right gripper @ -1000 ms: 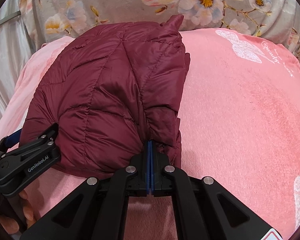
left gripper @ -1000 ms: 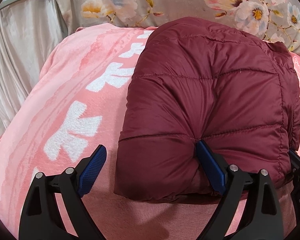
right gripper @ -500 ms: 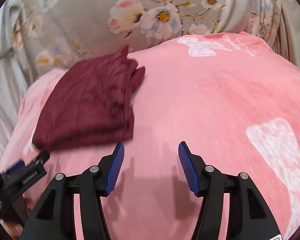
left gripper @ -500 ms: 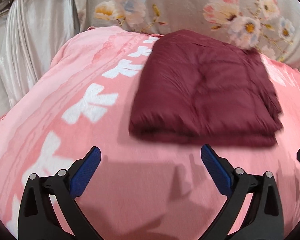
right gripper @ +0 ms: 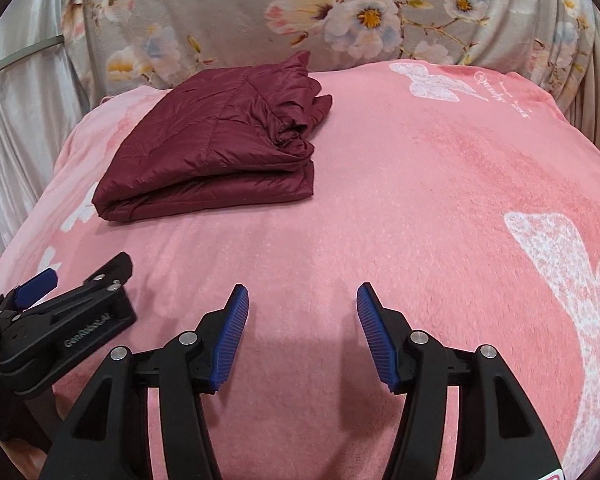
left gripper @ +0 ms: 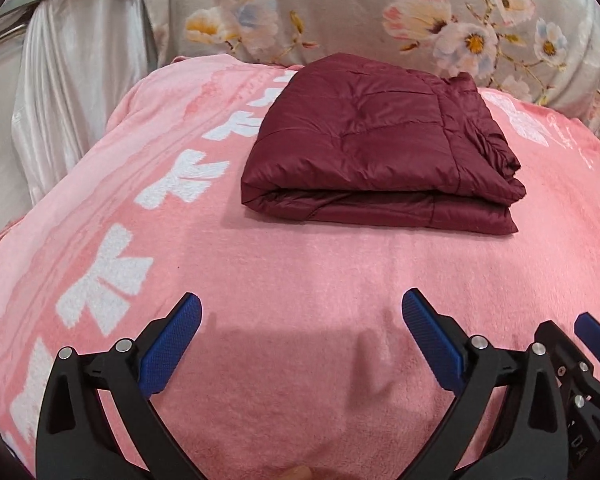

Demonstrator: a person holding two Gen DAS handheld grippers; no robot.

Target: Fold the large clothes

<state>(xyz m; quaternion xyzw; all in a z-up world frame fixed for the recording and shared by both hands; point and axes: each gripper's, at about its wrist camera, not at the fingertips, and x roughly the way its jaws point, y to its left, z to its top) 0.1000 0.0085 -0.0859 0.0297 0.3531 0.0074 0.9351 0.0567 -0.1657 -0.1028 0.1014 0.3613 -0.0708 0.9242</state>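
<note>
Both of my claws pointed down at a slant over the bed. On the left, my left claw (left gripper: 302,316) stood spread as wide as it goes, its ribbed blue pads (left gripper: 171,350) holding nothing, only fuzzy cloth showing between them. My right claw (right gripper: 302,312) had just been opening; its jaws stood about half apart and also empty.

Beyond both, well clear of the pads, lay the maroon quilted puffer jacket (left gripper: 374,140), folded into a thick, shiny rectangular bundle with stitched channels, resting on the plush pink blanket with white butterfly prints (left gripper: 300,264). Behind it rose a grey floral-printed fabric (left gripper: 340,8), and to the far left hung a pale satin curtain (left gripper: 72,80).

My left camera caught the fold's rounded front edge straight on and a blue tip of the right claw at its lower right. My right camera showed the bundle's crumpled, loose right side (right gripper: 300,120), plus the left claw's black body at lower left.
</note>
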